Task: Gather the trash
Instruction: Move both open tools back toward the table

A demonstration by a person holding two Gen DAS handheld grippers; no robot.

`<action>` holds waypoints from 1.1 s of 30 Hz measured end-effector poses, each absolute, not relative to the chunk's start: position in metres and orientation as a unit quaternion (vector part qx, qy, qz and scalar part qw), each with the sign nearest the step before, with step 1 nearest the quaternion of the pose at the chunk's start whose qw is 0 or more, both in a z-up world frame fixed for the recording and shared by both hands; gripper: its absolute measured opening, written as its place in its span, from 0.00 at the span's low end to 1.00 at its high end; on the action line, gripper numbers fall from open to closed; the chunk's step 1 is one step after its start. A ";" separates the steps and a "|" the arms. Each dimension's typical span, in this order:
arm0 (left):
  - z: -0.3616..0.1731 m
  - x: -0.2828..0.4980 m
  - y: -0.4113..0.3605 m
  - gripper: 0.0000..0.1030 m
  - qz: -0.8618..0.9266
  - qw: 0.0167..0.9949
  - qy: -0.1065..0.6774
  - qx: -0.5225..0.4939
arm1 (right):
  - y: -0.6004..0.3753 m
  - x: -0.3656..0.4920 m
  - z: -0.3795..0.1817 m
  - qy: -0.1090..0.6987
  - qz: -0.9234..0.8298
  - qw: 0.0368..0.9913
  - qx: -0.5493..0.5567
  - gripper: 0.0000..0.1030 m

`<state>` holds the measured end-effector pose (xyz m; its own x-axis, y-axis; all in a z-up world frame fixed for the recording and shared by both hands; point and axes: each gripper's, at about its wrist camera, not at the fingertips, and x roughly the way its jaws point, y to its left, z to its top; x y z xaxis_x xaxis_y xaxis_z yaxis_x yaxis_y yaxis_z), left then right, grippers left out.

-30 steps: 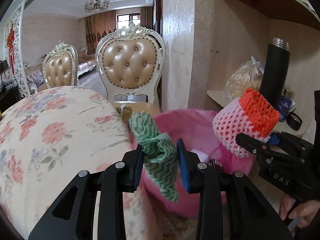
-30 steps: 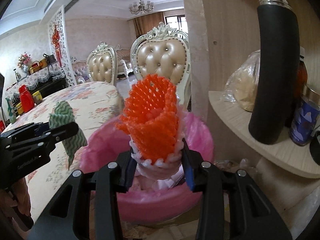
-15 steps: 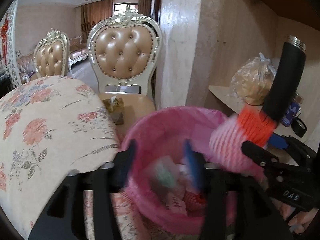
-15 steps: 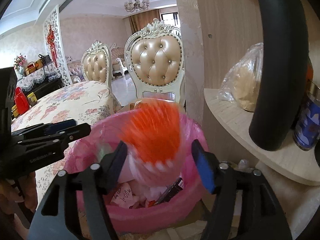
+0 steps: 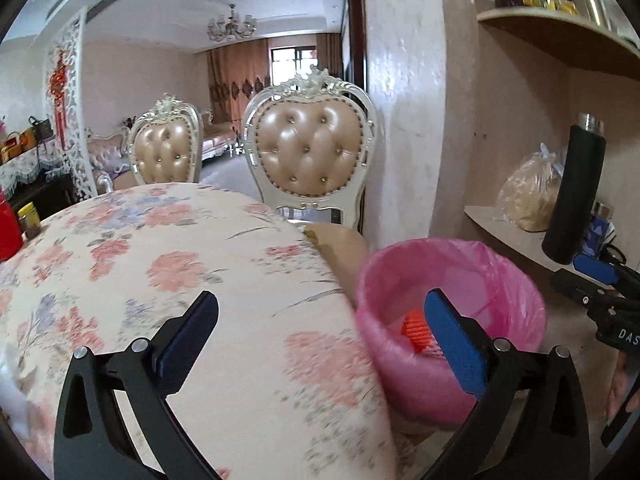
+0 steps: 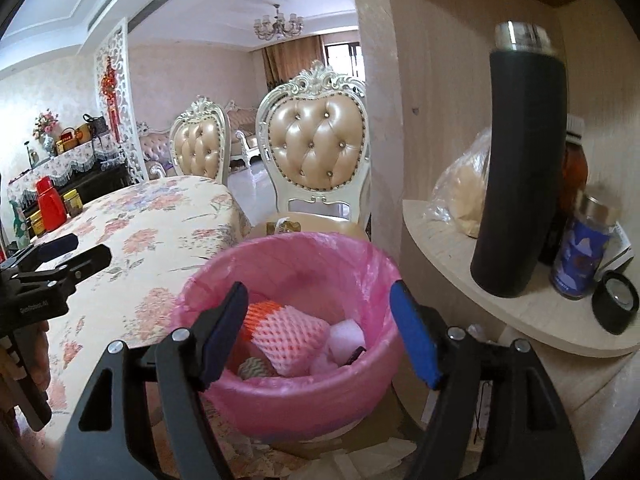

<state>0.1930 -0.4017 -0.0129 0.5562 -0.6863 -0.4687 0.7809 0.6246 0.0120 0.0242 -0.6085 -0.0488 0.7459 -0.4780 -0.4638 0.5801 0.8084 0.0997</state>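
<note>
Since a second ago both pieces of trash have left the grippers: the green cloth is gone from the left one and the pink-and-orange foam net from the right one, and both now lie in the bin.

Left wrist view: the left gripper (image 5: 320, 324) is spread as wide as it goes and still opening, with nothing between its blue pads. It hangs over the edge of the floral worktop (image 5: 160, 264), its right finger in front of the pink-lined bin (image 5: 496, 276). Inside the bin a bit of the orange foam net (image 5: 414, 326) shows. The right gripper (image 5: 600, 280) reaches in at the right edge, beside the black flask (image 5: 576, 196) on the shelf (image 5: 504, 232).

Right wrist view: the right gripper (image 6: 320, 328) is well open, its jaws opening, and holds nothing. Below it the bin (image 6: 288, 252) holds the foam net (image 6: 288, 330), with the green cloth (image 6: 254, 368) just under it and white scraps alongside. The left gripper (image 6: 56, 252) hovers over the worktop (image 6: 160, 220) at left. A tufted chair (image 6: 318, 148) stands behind the bin.
</note>
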 end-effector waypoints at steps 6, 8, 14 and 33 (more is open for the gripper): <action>-0.006 0.195 -0.347 0.94 -0.399 0.888 0.210 0.090 | -0.582 0.021 -0.039 0.207 -0.269 0.934 0.112 0.70; -0.007 0.195 -0.330 0.94 -0.389 0.893 0.208 0.087 | -0.569 0.025 -0.037 0.213 -0.256 0.937 0.108 0.70; -0.014 0.201 -0.270 0.94 -0.341 0.911 0.217 0.089 | -0.536 0.049 -0.038 0.228 -0.217 0.944 0.101 0.74; -0.016 0.252 -0.086 0.94 -0.152 0.956 0.242 0.062 | -0.343 0.197 -0.045 0.290 -0.012 0.957 0.021 0.74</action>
